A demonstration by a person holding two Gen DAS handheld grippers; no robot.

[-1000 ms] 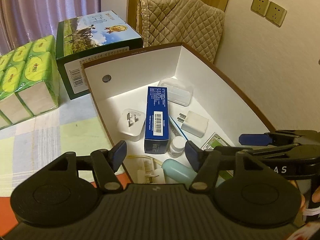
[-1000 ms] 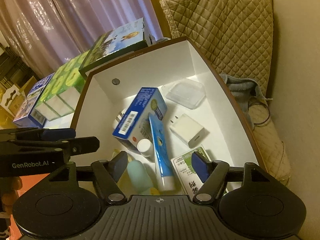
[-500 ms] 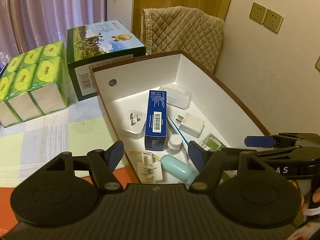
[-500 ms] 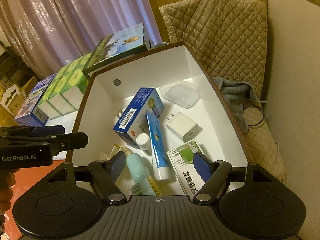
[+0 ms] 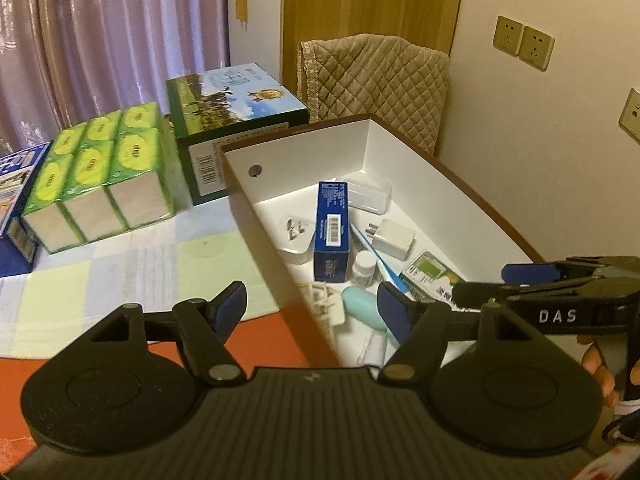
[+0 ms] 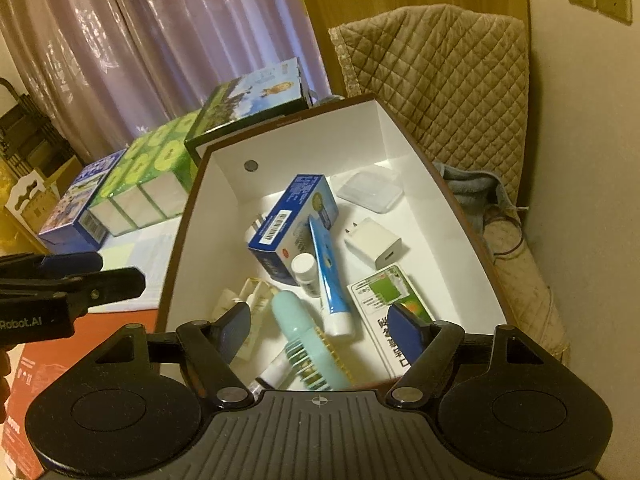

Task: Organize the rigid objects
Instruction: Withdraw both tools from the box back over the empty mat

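left gripper: jaws opening, nothing between them | right gripper: spread, empty | white box: blue carton, toothpaste tube, charger inside

A: Storage box, matt white card inside. Chair cover, quilted beige cloth.
B: Blue carton, glossy printed card. Tissue packs, shiny plastic wrap.
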